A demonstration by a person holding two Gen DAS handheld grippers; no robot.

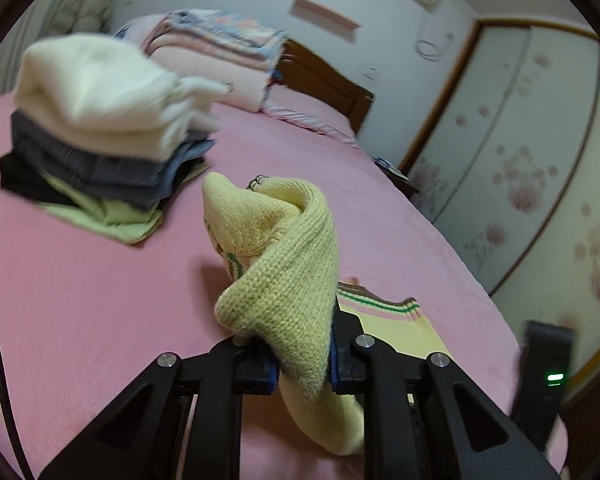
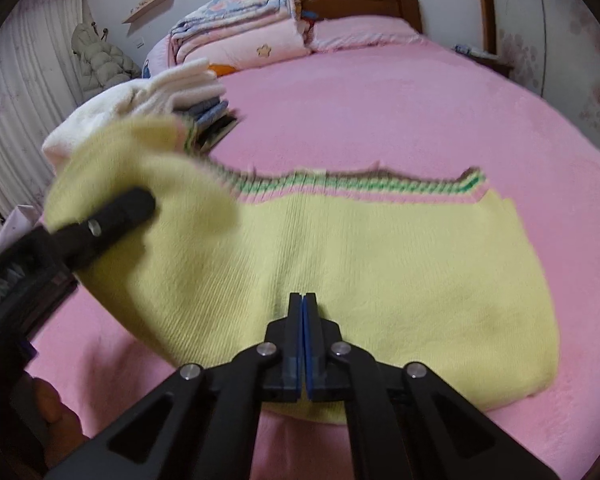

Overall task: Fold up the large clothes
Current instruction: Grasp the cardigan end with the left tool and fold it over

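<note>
On pink bed, yellow sweater, folded stack

The left wrist view sat low over the bed, facing the headboard obliquely. The right view faced it squarely, higher. Both shared the sweater and clothes stack.

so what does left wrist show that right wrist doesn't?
Left wrist only: the left gripper shut on a bunched part of the yellow sweater, and the wardrobe doors.

Right wrist only: the sweater's body flat on the bed, its striped hem, the right gripper shut with nothing between its fingers, a curtain.

Both: sweater, pink bed, stack of folded clothes, quilts, headboard.
</note>
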